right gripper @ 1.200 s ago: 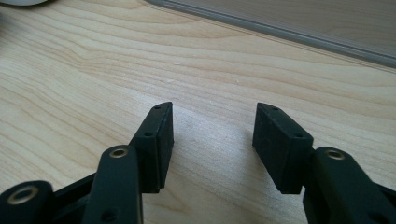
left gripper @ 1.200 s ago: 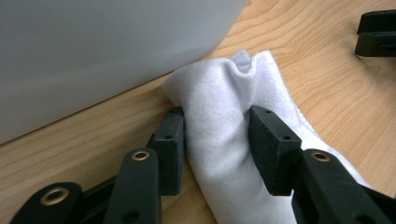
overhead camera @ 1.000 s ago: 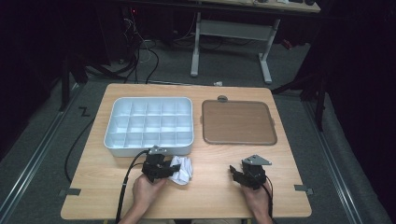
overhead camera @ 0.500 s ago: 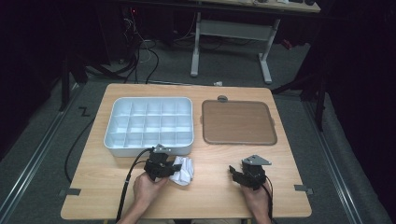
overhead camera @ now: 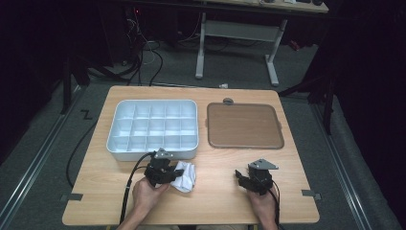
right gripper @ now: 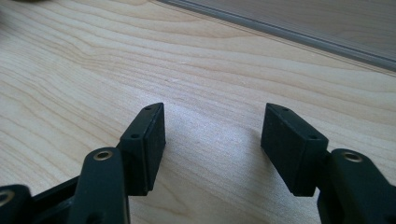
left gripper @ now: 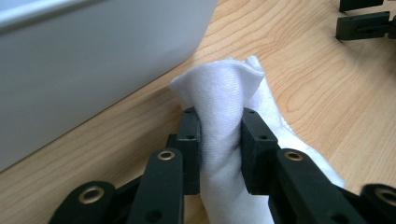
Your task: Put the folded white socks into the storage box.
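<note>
Divided white tray [overhead camera: 152, 128] back left. Left gripper [left gripper: 219, 140] has just been closing, now pinches the white cloth [overhead camera: 184, 175] bunched on the table [overhead camera: 215, 201] just in front of the tray (fold upright between pads). Right gripper [right gripper: 212, 140] spread, nothing between, near brown mat [overhead camera: 244, 125].

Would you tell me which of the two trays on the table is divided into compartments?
The white tray on the left, behind the left gripper; a grid of walls divides it, whereas the brown tray is flat and undivided.
</note>
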